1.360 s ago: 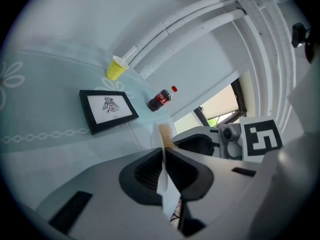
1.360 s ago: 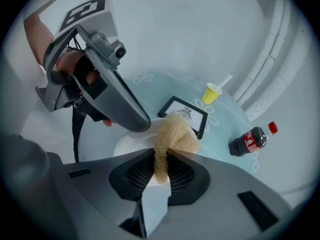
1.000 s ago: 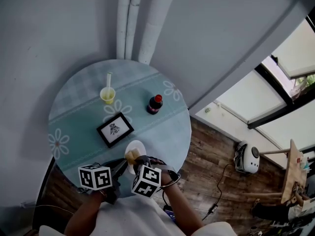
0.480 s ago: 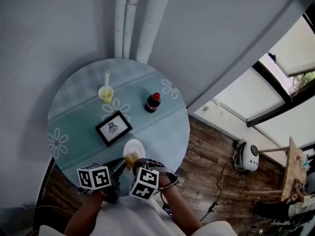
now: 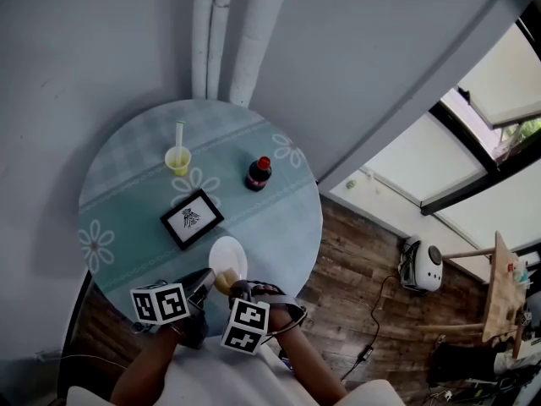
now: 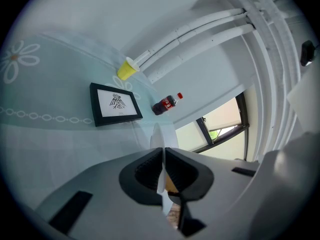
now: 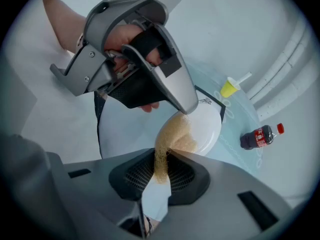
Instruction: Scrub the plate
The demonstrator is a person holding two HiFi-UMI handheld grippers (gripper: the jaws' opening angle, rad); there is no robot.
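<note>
**A:** Gripping the plate (image 7: 205, 126), are they, those left tongs (image 6: 163, 151)?

**B:** Yes. Their jaws are closed on its white rim, which runs edge-on between them in the left gripper view.

**A:** And the right tongs (image 7: 162, 156)?

**B:** Clamped on a tan scrub pad (image 7: 170, 134) and pointing steeply down. The pad's far end lies against the plate's face, just beside where the left tongs bite.

**A:** Where is the plate?

**B:** At the near edge of the round table (image 5: 127, 193), right in front of the person. Whether it touches the flowered cloth I cannot tell.

**A:** What else stands on the table?

**B:** A black framed picture (image 5: 193, 218) sits just beyond the plate. A cola bottle (image 5: 258, 174) with a red cap is further back. A yellow cup (image 5: 178, 161) with a straw stands toward the wall, well apart from the plate.
</note>
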